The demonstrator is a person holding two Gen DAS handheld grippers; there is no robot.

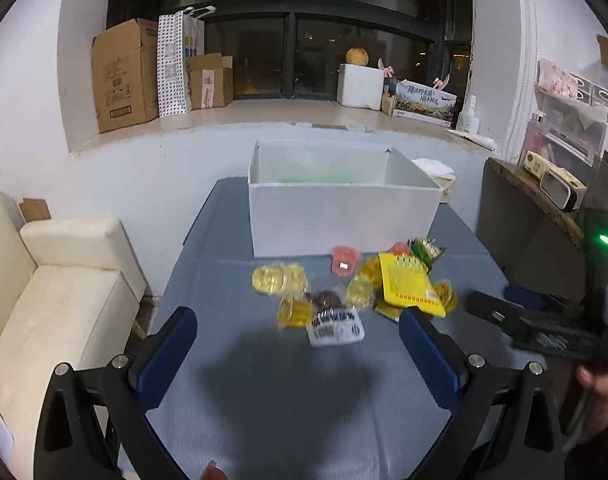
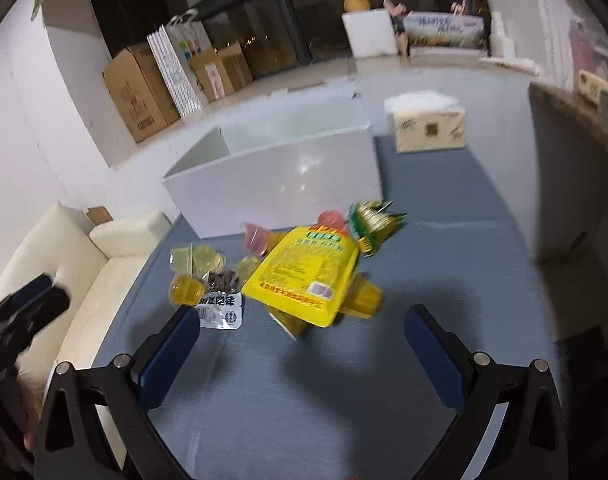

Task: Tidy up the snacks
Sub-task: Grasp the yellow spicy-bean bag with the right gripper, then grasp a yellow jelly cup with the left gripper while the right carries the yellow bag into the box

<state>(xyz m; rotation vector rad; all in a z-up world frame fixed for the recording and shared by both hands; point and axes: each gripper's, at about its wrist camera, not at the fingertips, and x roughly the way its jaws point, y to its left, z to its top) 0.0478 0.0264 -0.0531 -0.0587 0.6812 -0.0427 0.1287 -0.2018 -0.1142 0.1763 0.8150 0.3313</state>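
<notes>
A pile of snacks lies on the blue-grey table in front of an open white box (image 1: 344, 216), also in the right wrist view (image 2: 276, 188). The pile holds a yellow pouch (image 1: 408, 284) (image 2: 304, 276), a black-and-white packet (image 1: 336, 326) (image 2: 220, 310), yellow jelly cups (image 1: 278, 278) (image 2: 186, 290), pink jelly cups (image 1: 344, 260) (image 2: 256, 238) and a green-gold packet (image 1: 426, 250) (image 2: 372, 220). My left gripper (image 1: 298, 320) is open and empty, just short of the black-and-white packet. My right gripper (image 2: 302, 320) is open and empty, at the near edge of the yellow pouch.
A tissue box (image 2: 430, 130) stands right of the white box. A cream sofa (image 1: 56, 300) sits left of the table. A dark wooden cabinet (image 1: 536, 208) stands at the right. Cardboard boxes (image 1: 124, 76) line the window ledge behind.
</notes>
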